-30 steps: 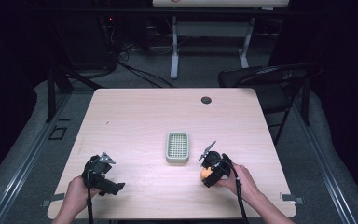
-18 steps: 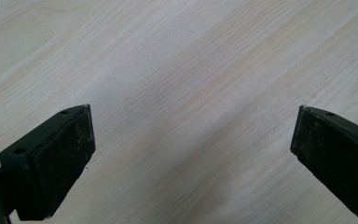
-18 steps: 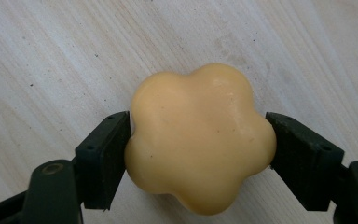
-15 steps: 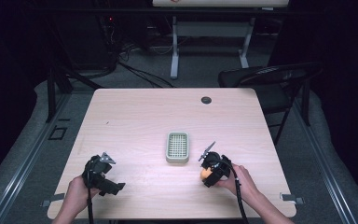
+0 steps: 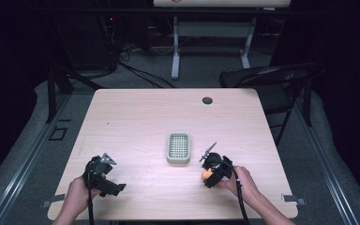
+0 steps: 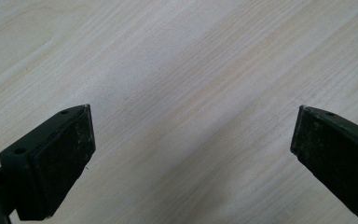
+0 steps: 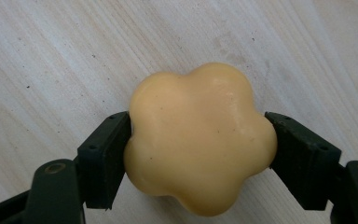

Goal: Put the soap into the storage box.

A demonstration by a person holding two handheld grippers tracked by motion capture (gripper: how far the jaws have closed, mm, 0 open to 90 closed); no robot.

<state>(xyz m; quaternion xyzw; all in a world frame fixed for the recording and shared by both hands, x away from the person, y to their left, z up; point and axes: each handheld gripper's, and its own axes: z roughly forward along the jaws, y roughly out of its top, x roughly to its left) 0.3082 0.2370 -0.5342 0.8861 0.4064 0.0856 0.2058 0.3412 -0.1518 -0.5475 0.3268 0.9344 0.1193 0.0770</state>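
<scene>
Pale wood-grain table [image 5: 136, 122], dark room, folding chair [image 5: 272, 79] behind.

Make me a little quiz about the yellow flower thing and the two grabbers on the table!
1. True or false: the right gripper is clamped on the flower-shaped yellow soap.
2. The green soap dish holds: A) the soap, B) a sponge, C) nothing.
3. Fill in: the left gripper has its jaws wide ____ over bare wooden table.

Key: 1 true. 2 C. 3 open.
</scene>
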